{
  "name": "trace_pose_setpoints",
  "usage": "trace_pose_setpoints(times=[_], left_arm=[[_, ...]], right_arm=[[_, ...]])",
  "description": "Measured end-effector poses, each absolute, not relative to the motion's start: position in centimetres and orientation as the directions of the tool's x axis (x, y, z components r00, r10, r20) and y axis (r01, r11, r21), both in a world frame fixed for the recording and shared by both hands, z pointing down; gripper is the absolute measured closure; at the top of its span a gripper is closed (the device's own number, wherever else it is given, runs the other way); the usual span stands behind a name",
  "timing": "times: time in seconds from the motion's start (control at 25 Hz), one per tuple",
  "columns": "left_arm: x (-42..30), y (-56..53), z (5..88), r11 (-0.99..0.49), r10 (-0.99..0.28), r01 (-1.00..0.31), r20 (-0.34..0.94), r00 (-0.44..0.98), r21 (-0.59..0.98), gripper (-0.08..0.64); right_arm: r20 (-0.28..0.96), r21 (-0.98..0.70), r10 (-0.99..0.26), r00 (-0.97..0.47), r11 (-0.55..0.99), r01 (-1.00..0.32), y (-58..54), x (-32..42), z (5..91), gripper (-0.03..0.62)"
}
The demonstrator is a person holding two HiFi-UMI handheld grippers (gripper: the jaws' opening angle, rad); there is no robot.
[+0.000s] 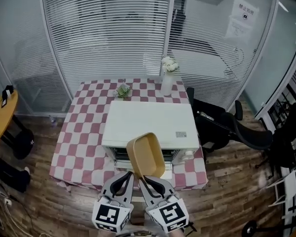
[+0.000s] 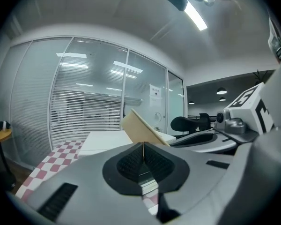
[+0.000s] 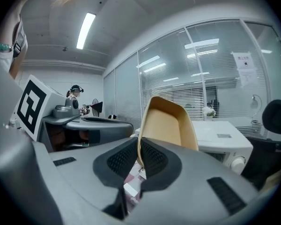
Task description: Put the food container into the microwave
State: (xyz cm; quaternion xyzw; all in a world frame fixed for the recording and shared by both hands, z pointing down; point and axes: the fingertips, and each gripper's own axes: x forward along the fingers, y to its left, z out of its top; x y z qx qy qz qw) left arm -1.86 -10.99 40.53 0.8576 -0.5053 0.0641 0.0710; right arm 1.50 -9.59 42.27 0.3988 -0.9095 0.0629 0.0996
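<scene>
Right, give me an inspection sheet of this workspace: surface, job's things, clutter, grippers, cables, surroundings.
Surface: table under a checkered cloth, white microwave on it.
Job's things: tan container held tilted in front of the microwave; it looks empty.
Clutter: vase of white flowers and a small plant behind the microwave.
Grippers: left gripper and right gripper both shut on the container's near rim.
Cables: one cable on the floor, lower left.
Surroundings: blinds behind glass, black chair right, yellow table left.

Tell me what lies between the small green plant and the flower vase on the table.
Only bare checkered tablecloth, as the head view shows. The plant and the vase stand apart behind the microwave.
</scene>
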Motion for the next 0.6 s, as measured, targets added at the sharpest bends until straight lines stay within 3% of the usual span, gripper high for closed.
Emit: trace_pose_setpoints(times=[0.6], left_arm=[[-6.7,-11.1,44.4,-0.420,-0.865,-0.904,0.265,0.426,0.081,0.546]], right_arm=[[0.398,-0.073,-0.629,-0.668,0.704,-0.706,-6.9,-1.4,48.0,0.578]])
